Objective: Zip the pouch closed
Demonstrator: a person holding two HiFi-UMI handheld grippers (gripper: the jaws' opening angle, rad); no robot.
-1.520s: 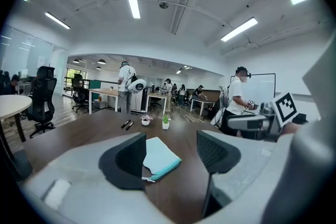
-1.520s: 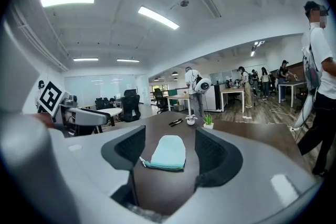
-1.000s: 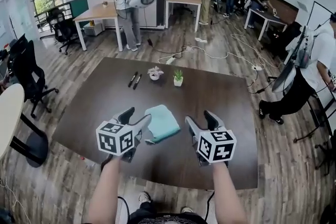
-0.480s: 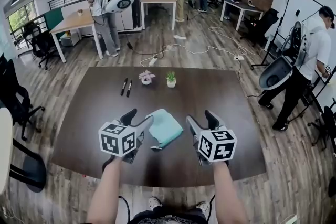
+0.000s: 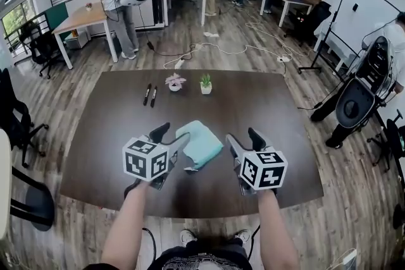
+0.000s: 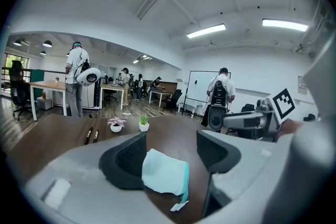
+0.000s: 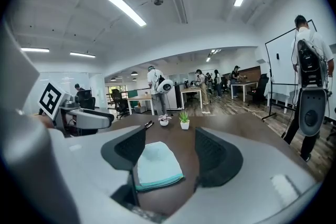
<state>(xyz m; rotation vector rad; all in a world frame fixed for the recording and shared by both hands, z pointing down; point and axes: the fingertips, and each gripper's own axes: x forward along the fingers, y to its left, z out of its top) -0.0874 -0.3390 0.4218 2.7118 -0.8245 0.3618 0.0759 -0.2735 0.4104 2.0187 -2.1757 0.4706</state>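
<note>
A light teal pouch (image 5: 200, 143) lies flat on the dark brown table (image 5: 278, 104), near its front edge. A darker teal zipper runs along one side of the pouch (image 6: 164, 171), with a small white pull tab (image 6: 176, 206) at its near end. My left gripper (image 5: 171, 138) is open at the pouch's left edge, and its inner finger overlaps that edge in the head view. In the left gripper view the left gripper (image 6: 173, 152) frames the pouch without clamping it. My right gripper (image 5: 245, 140) is open just right of the pouch. The right gripper (image 7: 170, 152) shows the pouch (image 7: 156, 165) low between its jaws.
Two black markers (image 5: 150, 95) and two small potted plants (image 5: 174, 81) (image 5: 206, 83) stand at the table's far side. A person with equipment (image 5: 370, 88) stands off the table's right end. Office chairs (image 5: 16, 117) are at the left, and cables lie on the floor beyond.
Both grippers stay open on either side of the pouch, about where they were. The head view has shifted a little, and the person at the right has moved farther right.
</note>
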